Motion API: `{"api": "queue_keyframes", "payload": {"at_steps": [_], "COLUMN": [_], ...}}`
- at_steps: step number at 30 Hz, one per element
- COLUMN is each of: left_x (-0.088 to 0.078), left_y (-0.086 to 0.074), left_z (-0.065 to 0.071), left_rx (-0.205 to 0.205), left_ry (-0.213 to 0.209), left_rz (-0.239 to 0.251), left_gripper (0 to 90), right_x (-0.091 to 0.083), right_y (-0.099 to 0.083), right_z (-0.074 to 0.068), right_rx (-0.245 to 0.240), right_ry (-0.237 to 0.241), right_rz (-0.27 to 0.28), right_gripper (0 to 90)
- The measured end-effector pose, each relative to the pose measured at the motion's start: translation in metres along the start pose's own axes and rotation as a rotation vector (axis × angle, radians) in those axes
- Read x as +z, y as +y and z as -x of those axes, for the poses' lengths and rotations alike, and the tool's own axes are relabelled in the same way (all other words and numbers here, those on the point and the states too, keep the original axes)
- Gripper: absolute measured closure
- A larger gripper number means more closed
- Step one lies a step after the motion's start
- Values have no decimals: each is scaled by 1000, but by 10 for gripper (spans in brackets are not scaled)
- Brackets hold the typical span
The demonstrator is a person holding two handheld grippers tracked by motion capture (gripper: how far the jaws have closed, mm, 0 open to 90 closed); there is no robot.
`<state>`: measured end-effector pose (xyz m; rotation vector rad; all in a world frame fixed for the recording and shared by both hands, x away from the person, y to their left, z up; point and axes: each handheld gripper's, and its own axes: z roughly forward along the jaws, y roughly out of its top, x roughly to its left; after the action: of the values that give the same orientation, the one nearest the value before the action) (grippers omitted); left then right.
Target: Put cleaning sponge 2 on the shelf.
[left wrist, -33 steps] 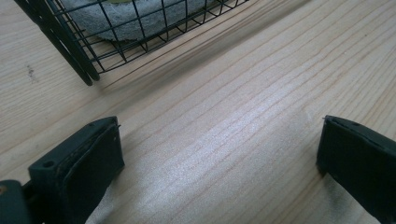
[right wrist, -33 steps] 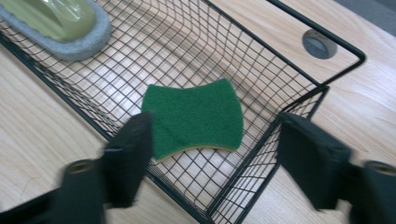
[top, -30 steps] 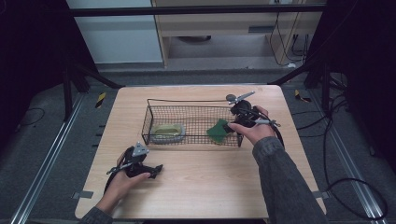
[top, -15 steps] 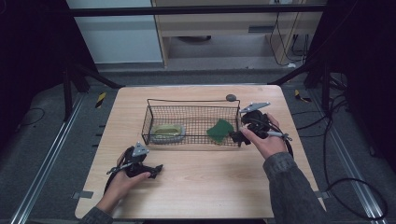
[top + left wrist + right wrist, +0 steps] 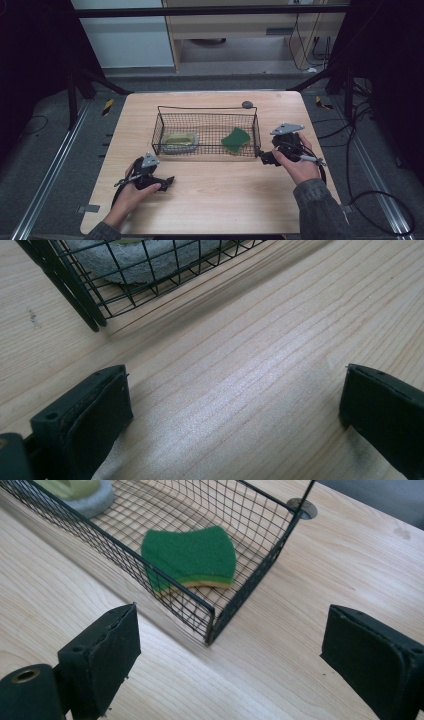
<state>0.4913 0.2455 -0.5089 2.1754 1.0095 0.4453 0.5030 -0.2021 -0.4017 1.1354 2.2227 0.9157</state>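
- High view: a black wire basket (image 5: 159, 131) stood mid-bench (image 5: 220, 200), well placed for reach from either side. A green sponge (image 5: 236, 138) lay flat inside near its right end, and a grey-rimmed pad with a yellow-green top (image 5: 180, 141) lay inside near its left end, so both items were contained rather than loose on the wood.
- High view: the left hand-held gripper (image 5: 167, 181) rested low on the bench in front of the basket's left corner, apart from it, apparently parked. The right hand-held gripper (image 5: 263, 157) sat just beside the basket's near right corner, outside the wire.
- Left gripper view: the jaws stood wide apart with bare wood between them, released and holding nothing; the basket corner and the grey pad (image 5: 150, 260) behind the mesh lay ahead.
- Right gripper view: the jaws were likewise spread and empty, framing the basket's corner post (image 5: 212, 625). The sponge (image 5: 192, 555), green over a yellow layer, lay just beyond the wall, and a round hole (image 5: 301, 507) in the bench showed past the far corner. I judged this gripper free of the sponge.
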Motion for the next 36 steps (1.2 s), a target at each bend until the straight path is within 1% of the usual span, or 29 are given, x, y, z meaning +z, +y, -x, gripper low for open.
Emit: {"api": "queue_keyframes", "payload": {"at_steps": [1, 2, 3, 5, 6, 8, 9, 10, 12, 13, 14, 15, 16, 20, 21, 22, 27, 29, 31, 32, 36], "left_x": [0, 0, 0, 0, 0, 0, 0, 0, 0, 0, 0, 0, 0, 0, 0, 0, 0, 0, 0, 0, 0], "left_y": [0, 0, 0, 0, 0, 0, 0, 0, 0, 0, 0, 0, 0, 0, 0, 0, 0, 0, 0, 0, 0], "left_z": [0, 0, 0, 0, 0, 0, 0, 0, 0, 0, 0, 0, 0, 0, 0, 0, 0, 0, 0, 0, 0], "left_rx": [0, 3, 3, 3, 3, 3, 3, 3, 3, 3, 3, 3, 0, 3, 3, 0, 3, 3, 3, 3, -1], "left_ry": [0, 1, 1, 1, 1, 1, 1, 1, 1, 1, 1, 1, 0, 1, 1, 0, 1, 1, 1, 1, 0], "left_rz": [0, 0, 0, 0, 0, 0, 0, 0, 0, 0, 0, 0, 0, 0, 0, 0, 0, 0, 0, 0, 0], "left_gripper": [0, 0, 0, 0, 0, 0, 0, 0, 0, 0, 0, 0, 0, 0, 0, 0, 0, 0, 0, 0, 0], "right_x": [0, 0, 0, 0, 0, -1, -1, -1, 0, 0, 0, 0, 1, 2, 2, 3, 6, 7, 8, 9, 11], "right_y": [0, -7, -10, -13, -18, -24, -24, -30, -36, -36, -42, -42, -48, -58, -58, -63, -72, -78, -80, -84, -93], "right_z": [0, 1, 2, 3, 4, 6, 6, 7, 9, 9, 12, 12, 13, 17, 17, 19, 23, 26, 27, 30, 34], "right_rx": [0, 2, -1, 3, 15, 19, 19, 34, 49, 49, 58, 58, 70, 91, 91, 106, 127, 143, 147, 160, 184], "right_ry": [0, -10, -13, -14, -15, -20, -20, -23, -26, -26, -31, -31, -35, -39, -39, -41, -45, -50, -51, -53, -61], "right_rz": [0, 6, 9, 10, 12, 10, 10, 6, 6, 6, 3, 3, 1, -7, -7, -12, -21, -31, -31, -37, -45], "right_gripper": [89, 92, 92, 92, 94, 95, 95, 95, 95, 95, 96, 96, 96, 94, 94, 94, 94, 94, 94, 94, 94]}}
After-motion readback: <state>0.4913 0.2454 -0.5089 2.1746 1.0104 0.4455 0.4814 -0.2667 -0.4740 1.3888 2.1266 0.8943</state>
